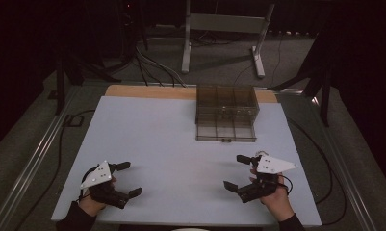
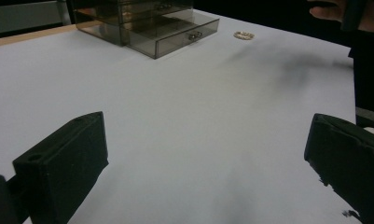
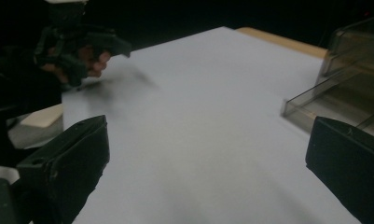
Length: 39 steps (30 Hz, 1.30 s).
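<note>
A: Where do the grippers sit?

B: The left gripper (image 1: pixel 124 179) is at the lower left of the high view, the right gripper (image 1: pixel 238 172) at the lower right. Each has its jaws spread wide with nothing between them, and they face each other across the bare middle of the white table (image 1: pixel 171 144). That looks like a ready stance.

A: And the thing they would work on?

B: The smoky clear drawer box (image 1: pixel 226 111) stands at the upper centre of the high view, against the far edge. Its bottom drawer (image 1: pixel 225 131) is pulled out toward the person. A small pale ring-like object (image 2: pixel 244 35) lies on the table just beside the drawer, at the top of the left gripper view; what it is cannot be told.

A: Room to move?

B: Plenty. The table between grippers and box is open. The right gripper is nearer the drawer, so it is likely to reach first. The near and right table edges are close to that hand.
</note>
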Each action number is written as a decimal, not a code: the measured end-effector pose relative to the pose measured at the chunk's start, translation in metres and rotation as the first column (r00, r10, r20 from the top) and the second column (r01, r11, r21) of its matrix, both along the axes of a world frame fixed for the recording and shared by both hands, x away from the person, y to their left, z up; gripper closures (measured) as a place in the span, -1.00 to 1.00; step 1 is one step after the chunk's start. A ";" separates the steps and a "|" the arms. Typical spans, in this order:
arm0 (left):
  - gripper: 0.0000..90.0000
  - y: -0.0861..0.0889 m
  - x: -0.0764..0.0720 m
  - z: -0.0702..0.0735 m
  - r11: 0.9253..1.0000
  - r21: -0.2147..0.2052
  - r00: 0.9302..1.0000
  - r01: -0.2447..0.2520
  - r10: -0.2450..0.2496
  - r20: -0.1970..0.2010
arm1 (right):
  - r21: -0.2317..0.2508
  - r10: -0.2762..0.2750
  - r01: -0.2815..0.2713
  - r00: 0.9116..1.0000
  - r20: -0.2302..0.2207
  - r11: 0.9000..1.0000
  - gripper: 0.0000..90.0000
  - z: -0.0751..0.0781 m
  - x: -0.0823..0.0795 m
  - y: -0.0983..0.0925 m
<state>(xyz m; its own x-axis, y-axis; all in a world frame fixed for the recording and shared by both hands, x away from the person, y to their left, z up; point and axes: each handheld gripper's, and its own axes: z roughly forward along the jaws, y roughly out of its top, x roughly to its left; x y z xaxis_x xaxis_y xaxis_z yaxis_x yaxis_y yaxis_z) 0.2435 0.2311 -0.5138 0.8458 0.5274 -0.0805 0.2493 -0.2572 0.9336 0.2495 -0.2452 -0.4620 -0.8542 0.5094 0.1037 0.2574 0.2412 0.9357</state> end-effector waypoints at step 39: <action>-0.99 0.002 0.000 0.001 1.000 -0.023 1.000 -0.004 0.004 -0.005 | -0.082 -0.357 0.355 0.934 -0.010 0.931 -1.00 -0.005 0.051 -0.062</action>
